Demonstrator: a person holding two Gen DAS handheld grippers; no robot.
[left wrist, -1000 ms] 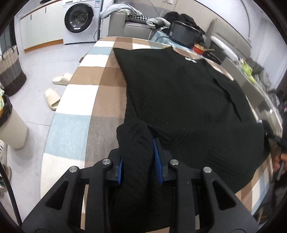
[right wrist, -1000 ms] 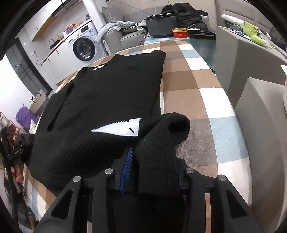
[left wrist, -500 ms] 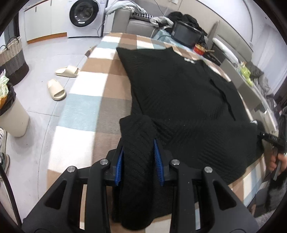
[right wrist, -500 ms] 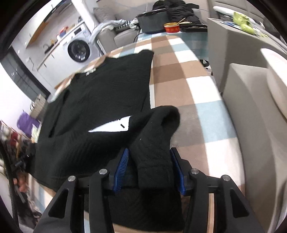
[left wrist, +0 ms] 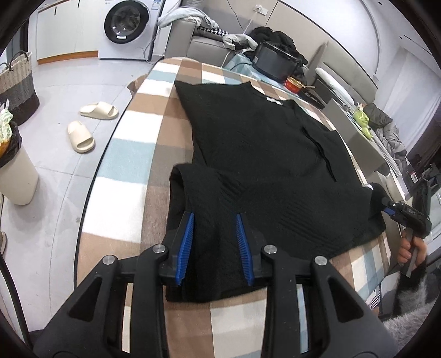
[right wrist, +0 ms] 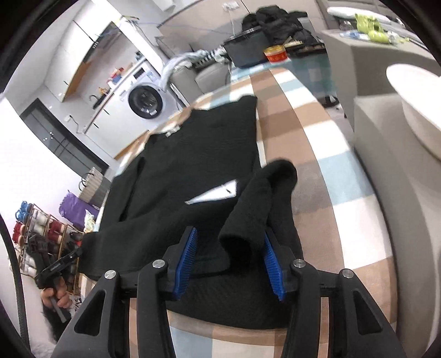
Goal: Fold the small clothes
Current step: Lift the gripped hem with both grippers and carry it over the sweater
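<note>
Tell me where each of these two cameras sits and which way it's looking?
Left wrist: on the left gripper, looking down along its fingers over a black sweater on a checked blanket; the other hand shows far right.
Right wrist: on the right gripper, viewing the sweater from its opposite corner; the other hand shows lower left.
Shared: sweater, blanket, washing machine.

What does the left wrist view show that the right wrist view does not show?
Only the left wrist view shows two beige slippers on the floor and a white bin lined with a black bag.

Only the right wrist view shows a large white label on the black sweater, and a rack of yarn spools at the lower left.

Both show the sweater on the checked blanket, the washing machine and the red bowl.
</note>
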